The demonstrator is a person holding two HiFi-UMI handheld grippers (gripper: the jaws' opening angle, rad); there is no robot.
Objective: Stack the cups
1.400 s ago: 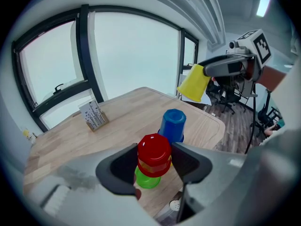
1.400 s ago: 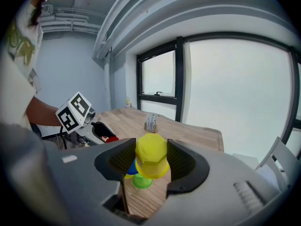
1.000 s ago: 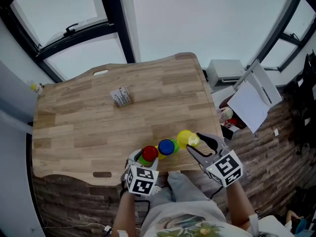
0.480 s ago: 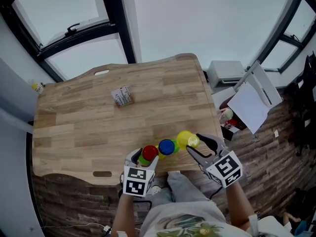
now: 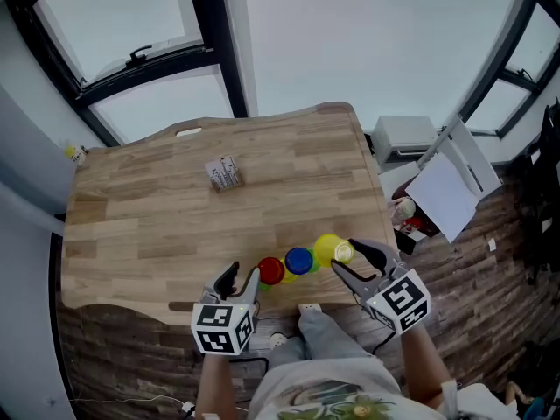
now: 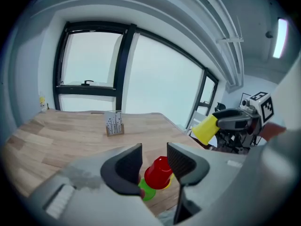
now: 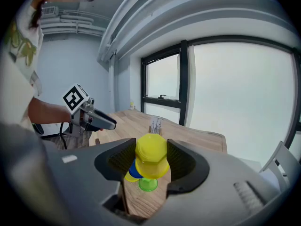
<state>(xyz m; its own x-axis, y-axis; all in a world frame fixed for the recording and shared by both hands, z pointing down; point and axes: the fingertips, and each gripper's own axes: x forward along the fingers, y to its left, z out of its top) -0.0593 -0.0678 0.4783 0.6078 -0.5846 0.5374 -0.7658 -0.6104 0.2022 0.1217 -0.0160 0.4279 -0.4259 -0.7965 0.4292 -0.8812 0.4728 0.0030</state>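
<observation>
Right, cups first; the yellow cup (image 7: 151, 154) is clamped in the right claw (image 7: 152, 164), both pads on its sides, closed octagonal base toward that claw's camera, so its inside is not visible; it hangs on its side above the near edge of the surface (image 5: 157, 226), toward the near right corner; the left claw (image 6: 154, 155) is half wide and grips nothing, its jaws have just been closing; the red cup (image 6: 159, 174) only shows through the gap, beyond the tips; red cup sits mouth down and tilted on a green cup (image 6: 146, 192), at the near edge just left of the blue cup (image 5: 298, 260); blue one is also bottom up, a sliver of yellow showing under its rim, just beside the red one and close to the held yellow cup; no cup shows any contents; a small holder (image 5: 223, 173) stands about mid-surface, slightly nearer the far edge, well apart from the cups, with a white printed card in it; the print is too small to read; no brand or label visible on the cups; each claw carries a cube with black-and-white square markers, patterns only, no words.
</observation>
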